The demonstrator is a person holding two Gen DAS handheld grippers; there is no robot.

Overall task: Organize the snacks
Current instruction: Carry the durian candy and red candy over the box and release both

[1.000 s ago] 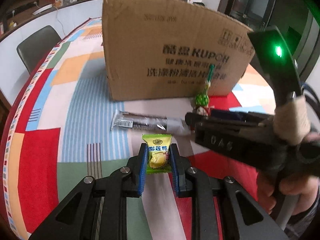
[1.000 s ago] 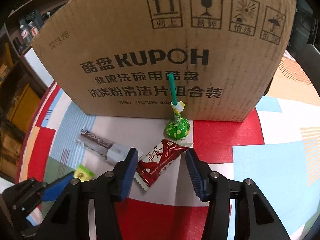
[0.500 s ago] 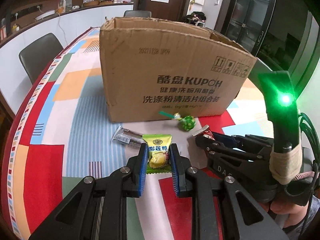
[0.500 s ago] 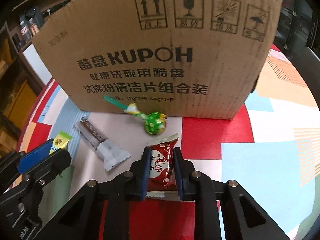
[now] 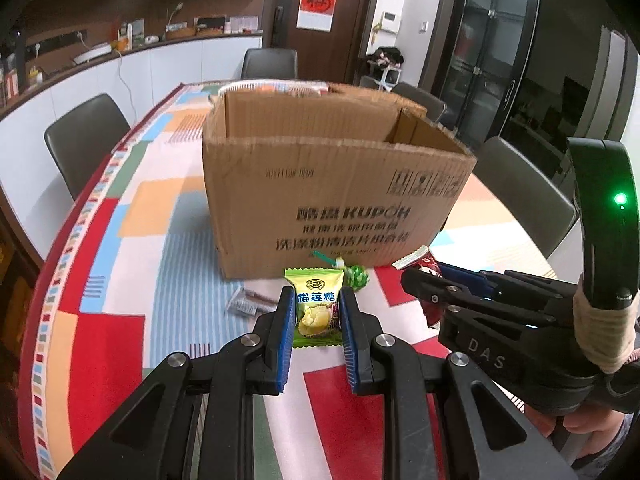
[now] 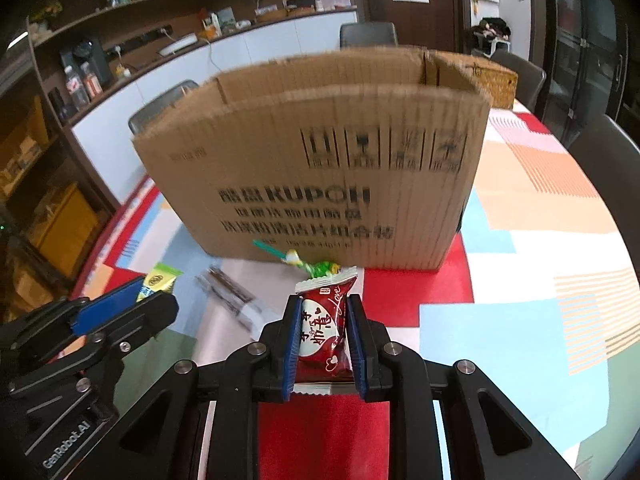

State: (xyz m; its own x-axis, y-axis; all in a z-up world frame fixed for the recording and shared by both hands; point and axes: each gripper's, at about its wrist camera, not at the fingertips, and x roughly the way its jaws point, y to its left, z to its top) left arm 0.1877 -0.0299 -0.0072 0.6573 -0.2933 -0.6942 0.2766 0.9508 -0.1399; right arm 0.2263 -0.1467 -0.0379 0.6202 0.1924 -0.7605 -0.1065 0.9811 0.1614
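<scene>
Left gripper (image 5: 316, 312) is clamped on a green durian candy packet (image 5: 315, 304) at lower centre of its frame. Right gripper (image 6: 323, 332) is clamped on a red candy packet (image 6: 325, 328), lower centre. Open cardboard box (image 5: 336, 196) stands at mid-frame; green lollipop (image 6: 316, 266) and silver wrapped bar (image 6: 232, 294) lie on the tablecloth (image 5: 168, 248) before it.

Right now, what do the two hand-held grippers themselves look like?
Both are black linkage frames with silver pivot bolts and ribbed blue pads. The right hand-held gripper reads "DAS", with a curved black handle, green light and beige wrap. The left hand-held gripper reads "GenRobot.AI".
</scene>
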